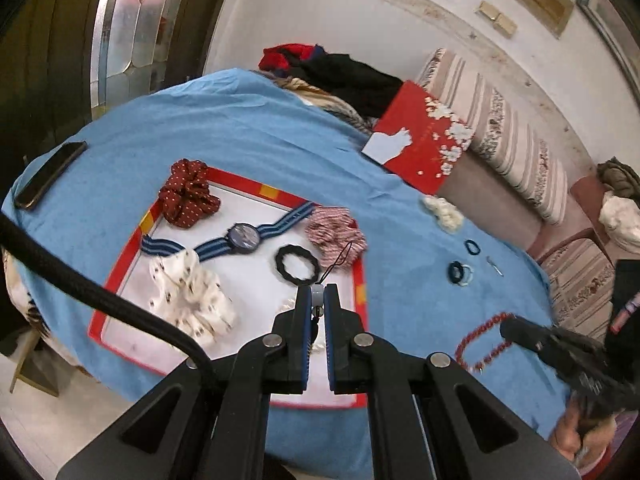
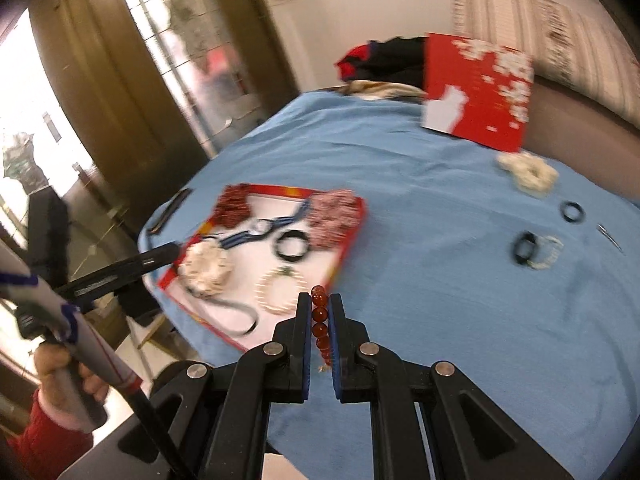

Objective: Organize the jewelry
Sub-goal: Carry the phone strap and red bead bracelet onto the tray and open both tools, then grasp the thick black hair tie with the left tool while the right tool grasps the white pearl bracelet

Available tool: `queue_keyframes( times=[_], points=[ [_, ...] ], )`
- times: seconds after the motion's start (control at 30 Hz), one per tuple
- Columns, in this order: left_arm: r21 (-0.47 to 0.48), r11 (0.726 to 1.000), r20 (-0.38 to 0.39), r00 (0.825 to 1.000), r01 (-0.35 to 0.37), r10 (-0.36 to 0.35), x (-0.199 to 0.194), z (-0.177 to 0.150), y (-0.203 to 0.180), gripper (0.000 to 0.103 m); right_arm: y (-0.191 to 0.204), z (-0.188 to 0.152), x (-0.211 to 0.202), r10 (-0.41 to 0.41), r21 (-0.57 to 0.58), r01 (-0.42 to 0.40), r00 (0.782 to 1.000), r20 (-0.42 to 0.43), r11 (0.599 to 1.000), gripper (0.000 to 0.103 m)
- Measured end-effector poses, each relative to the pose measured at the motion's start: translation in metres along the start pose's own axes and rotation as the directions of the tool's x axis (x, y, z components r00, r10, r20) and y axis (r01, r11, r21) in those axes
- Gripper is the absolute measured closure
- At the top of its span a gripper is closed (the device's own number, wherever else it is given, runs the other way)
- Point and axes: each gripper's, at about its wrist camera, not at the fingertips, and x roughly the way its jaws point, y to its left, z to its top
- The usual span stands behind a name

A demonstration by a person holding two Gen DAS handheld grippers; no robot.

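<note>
A red-rimmed white tray (image 1: 256, 184) lies on the blue cloth. It holds a dark red scrunchie (image 1: 188, 194), a blue-strap watch (image 1: 244, 237), a white spotted scrunchie (image 1: 188, 292), a black hair tie (image 1: 297, 264) and a pink striped scrunchie (image 1: 334, 232). My left gripper (image 1: 318, 294) is shut on a small grey charm with a black cord (image 1: 317, 292), above the tray. My right gripper (image 2: 320, 300) is shut on a red bead bracelet (image 2: 320, 320), just right of the tray (image 2: 352, 240); the bracelet also shows in the left wrist view (image 1: 484, 340). A pearl bracelet (image 2: 280, 292) lies in the tray.
Loose on the cloth to the right are a cream scrunchie (image 2: 528, 172), dark hair ties (image 2: 572, 212) (image 2: 524, 248), a pale bead bracelet (image 2: 550, 256) and a small metal pin (image 2: 610, 236). A red box (image 2: 480, 88) stands at the far edge. A phone (image 1: 50, 174) lies at the left.
</note>
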Motion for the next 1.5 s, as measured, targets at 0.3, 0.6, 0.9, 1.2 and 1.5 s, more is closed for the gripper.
queue_keyframes(
  times=[0.3, 0.6, 0.9, 1.2, 1.5],
  points=[
    [-0.019, 1.0, -0.082, 0.996, -0.022, 0.02, 0.059, 0.021, 0.031, 0.097, 0.052, -0.004, 0.072, 0.083, -0.043, -0.089, 0.989, -0.121, 0.995, 0.094],
    [-0.018, 0.997, -0.136, 0.989, -0.069, 0.066, 0.1, 0.034, 0.055, 0.097, 0.068, -0.015, 0.136, 0.119, -0.03, -0.13, 0.962, -0.246, 0.991, 0.094],
    [0.025, 0.993, -0.155, 0.981, -0.112, 0.115, 0.118, 0.035, 0.06, 0.097, 0.073, -0.027, 0.163, 0.109, -0.037, -0.127, 0.945, -0.307, 0.991, 0.094],
    [0.009, 0.992, -0.17, 0.977, -0.128, 0.128, 0.12, 0.037, 0.062, 0.082, 0.068, -0.039, 0.172, 0.119, -0.018, -0.132, 0.937, -0.33, 0.991, 0.088],
    [0.003, 0.994, -0.107, 0.988, -0.112, 0.111, 0.075, 0.041, 0.045, 0.061, 0.059, -0.042, 0.134, 0.149, -0.008, -0.157, 0.952, -0.267, 0.988, 0.065]
  ],
)
